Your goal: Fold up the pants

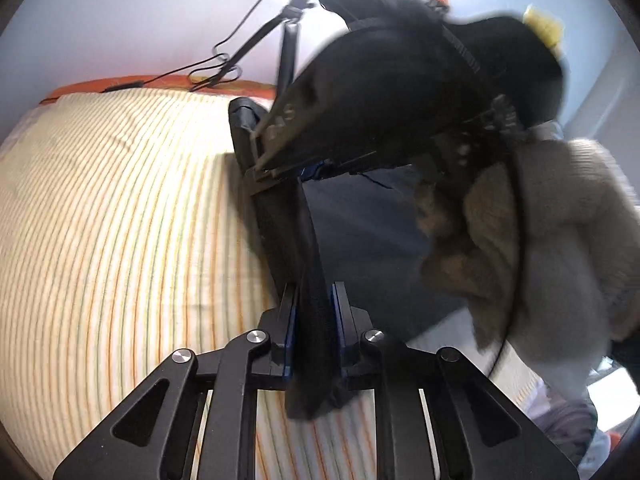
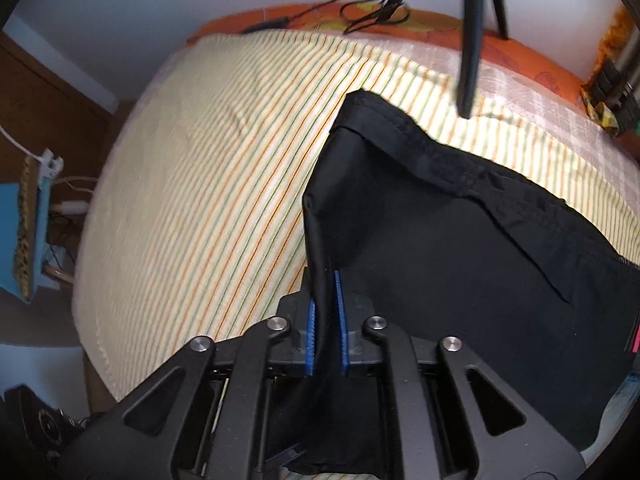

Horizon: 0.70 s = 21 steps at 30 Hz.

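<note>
The black pants (image 2: 460, 240) lie partly on the striped bed sheet (image 2: 208, 184), lifted at one edge. My right gripper (image 2: 326, 280) is shut on a folded edge of the pants, the cloth running between its blue pads (image 2: 340, 312). My left gripper (image 1: 314, 292) is shut on a dark band of the pants (image 1: 288, 224), held taut above the sheet (image 1: 120, 220). In the left wrist view the other gripper (image 1: 280, 148) shows ahead, pinching the same band.
A person in a beige fleece (image 1: 560, 248) stands at the right of the bed. A tripod (image 2: 472, 40) and cables (image 2: 360, 12) stand at the far orange edge (image 2: 500, 48). A wooden cabinet (image 2: 48, 120) and a blue item (image 2: 20, 240) are left of the bed.
</note>
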Each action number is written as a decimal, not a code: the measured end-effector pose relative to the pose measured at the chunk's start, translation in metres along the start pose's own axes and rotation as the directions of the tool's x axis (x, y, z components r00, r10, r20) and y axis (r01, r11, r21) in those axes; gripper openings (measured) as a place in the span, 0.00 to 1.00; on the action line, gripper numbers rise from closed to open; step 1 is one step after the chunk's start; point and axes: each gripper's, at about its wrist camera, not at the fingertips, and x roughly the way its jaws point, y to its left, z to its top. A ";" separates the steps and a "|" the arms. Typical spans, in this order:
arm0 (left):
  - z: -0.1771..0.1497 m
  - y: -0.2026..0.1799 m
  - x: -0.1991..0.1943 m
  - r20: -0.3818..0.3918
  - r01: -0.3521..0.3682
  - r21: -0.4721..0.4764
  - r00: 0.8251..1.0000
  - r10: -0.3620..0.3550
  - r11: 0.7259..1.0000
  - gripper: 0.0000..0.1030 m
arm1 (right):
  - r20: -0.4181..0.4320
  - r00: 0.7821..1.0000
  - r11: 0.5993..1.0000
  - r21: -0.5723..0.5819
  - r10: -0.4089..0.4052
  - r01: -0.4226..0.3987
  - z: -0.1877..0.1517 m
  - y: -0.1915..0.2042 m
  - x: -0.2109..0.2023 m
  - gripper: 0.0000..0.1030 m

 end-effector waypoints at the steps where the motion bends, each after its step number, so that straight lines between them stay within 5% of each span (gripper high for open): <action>1: -0.001 -0.004 -0.009 0.001 0.003 0.021 1.000 -0.003 1.000 0.16 | 0.017 1.000 1.000 0.017 0.020 -0.020 -0.003 -0.007 -0.006 0.06; 4: 0.003 -0.011 -0.038 0.033 0.041 0.067 0.999 -0.043 0.997 0.28 | 0.063 0.996 0.996 0.068 0.059 -0.064 -0.010 -0.026 -0.022 0.05; 10: 0.015 0.003 -0.073 0.128 0.021 0.038 0.991 -0.025 0.999 0.29 | 0.177 0.975 0.975 0.154 0.135 -0.162 -0.034 -0.069 -0.063 0.04; 14: 0.006 0.006 -0.046 0.099 -0.013 0.013 0.995 0.012 1.000 0.29 | 0.240 0.958 0.962 0.180 0.158 -0.204 -0.051 -0.094 -0.092 0.04; 21: 0.010 -0.028 0.003 0.037 -0.017 0.120 0.999 0.013 0.993 0.29 | 0.283 0.952 0.957 0.223 0.118 -0.185 -0.082 -0.148 -0.126 0.04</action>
